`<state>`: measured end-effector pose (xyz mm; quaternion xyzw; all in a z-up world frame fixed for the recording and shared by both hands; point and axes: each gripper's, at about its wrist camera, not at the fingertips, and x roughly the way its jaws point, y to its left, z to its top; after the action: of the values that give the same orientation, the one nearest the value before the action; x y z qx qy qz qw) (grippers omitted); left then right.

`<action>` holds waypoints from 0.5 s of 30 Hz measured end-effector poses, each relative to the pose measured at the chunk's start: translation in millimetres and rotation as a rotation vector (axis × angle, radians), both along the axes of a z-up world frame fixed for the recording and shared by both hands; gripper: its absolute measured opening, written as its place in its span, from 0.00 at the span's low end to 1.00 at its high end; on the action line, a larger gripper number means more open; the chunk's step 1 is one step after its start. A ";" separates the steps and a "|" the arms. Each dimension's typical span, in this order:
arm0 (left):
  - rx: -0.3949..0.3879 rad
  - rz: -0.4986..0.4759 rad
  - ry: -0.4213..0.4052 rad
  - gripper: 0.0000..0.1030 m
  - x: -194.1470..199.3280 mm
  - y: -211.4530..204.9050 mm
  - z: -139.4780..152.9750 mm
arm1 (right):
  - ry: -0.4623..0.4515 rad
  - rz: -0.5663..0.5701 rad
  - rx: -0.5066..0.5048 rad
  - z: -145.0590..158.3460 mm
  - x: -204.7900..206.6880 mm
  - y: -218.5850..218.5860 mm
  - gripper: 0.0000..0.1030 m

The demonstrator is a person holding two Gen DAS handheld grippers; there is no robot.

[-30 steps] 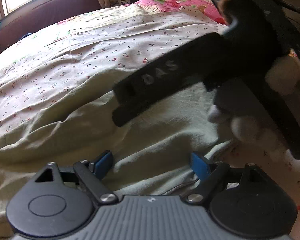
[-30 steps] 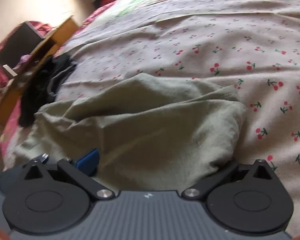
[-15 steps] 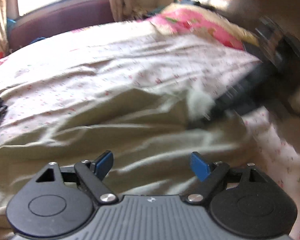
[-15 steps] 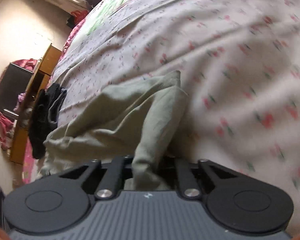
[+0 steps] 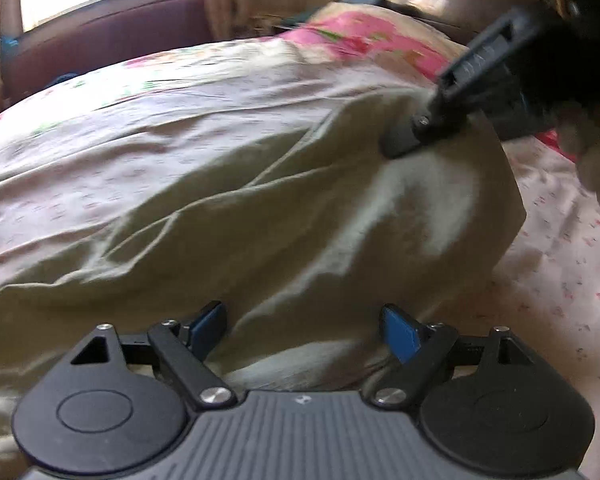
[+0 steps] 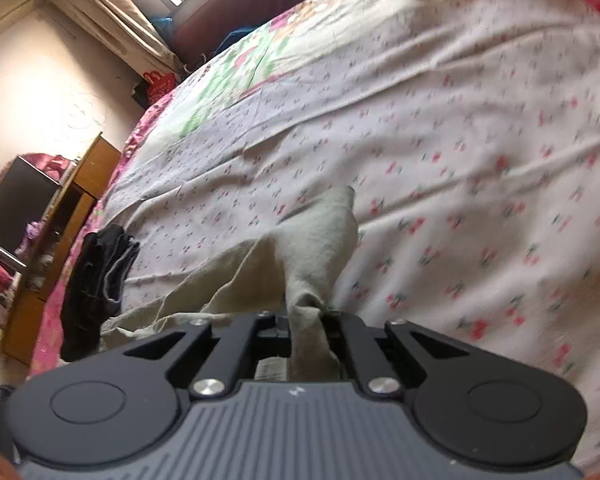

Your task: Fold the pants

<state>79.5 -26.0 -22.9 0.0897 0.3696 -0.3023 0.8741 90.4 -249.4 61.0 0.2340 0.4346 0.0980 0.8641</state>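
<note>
Pale green pants (image 5: pixel 300 208) lie crumpled across the cherry-print bed sheet (image 5: pixel 132 148). In the left wrist view my left gripper (image 5: pixel 304 328) hovers open just over the near part of the cloth, blue pads apart with nothing pinched. My right gripper (image 5: pixel 400 144) comes in from the upper right and pinches the far edge of the pants, lifting it. In the right wrist view the right gripper (image 6: pixel 306 320) has its jaws closing tight on a bunched fold of the pants (image 6: pixel 316 240), which rises from the sheet (image 6: pixel 460 140) into the jaws.
A black garment (image 6: pixel 96 276) lies at the bed's left edge, beside a wooden desk (image 6: pixel 64 216) with a dark screen (image 6: pixel 16 204). A pink pillow (image 5: pixel 360 40) and a maroon headboard (image 5: pixel 100 36) are at the far end. A hand (image 5: pixel 596 168) holds the right gripper.
The right gripper went from open over the pants to shut on a fold of them, and has lifted it. The left gripper stays open over the cloth.
</note>
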 end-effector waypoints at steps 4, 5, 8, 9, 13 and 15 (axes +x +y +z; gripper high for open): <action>-0.028 -0.085 -0.011 0.93 -10.0 -16.2 5.2 | 0.053 -0.060 -0.072 -0.2 -13.7 -23.2 0.03; -0.040 -0.083 -0.019 0.93 -11.7 -13.8 8.5 | 0.058 -0.075 -0.098 1.3 -19.4 -27.9 0.03; -0.070 -0.017 -0.060 0.93 -11.0 9.7 22.4 | 0.076 -0.093 -0.145 11.5 -29.6 -29.3 0.03; -0.084 0.022 -0.068 0.93 -8.9 22.3 25.8 | 0.069 -0.083 -0.182 18.2 -31.1 -21.4 0.03; -0.085 0.199 -0.083 0.93 6.1 67.9 24.0 | 0.017 0.008 -0.310 42.7 -23.4 34.7 0.03; -0.074 0.276 -0.064 0.93 15.9 85.4 17.9 | -0.006 0.048 -0.332 50.2 -16.3 67.8 0.03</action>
<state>95.5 59.4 -5.0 0.0155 0.3388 -0.1897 0.9214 74.1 -181.6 111.2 0.0773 0.4476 0.0463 0.8897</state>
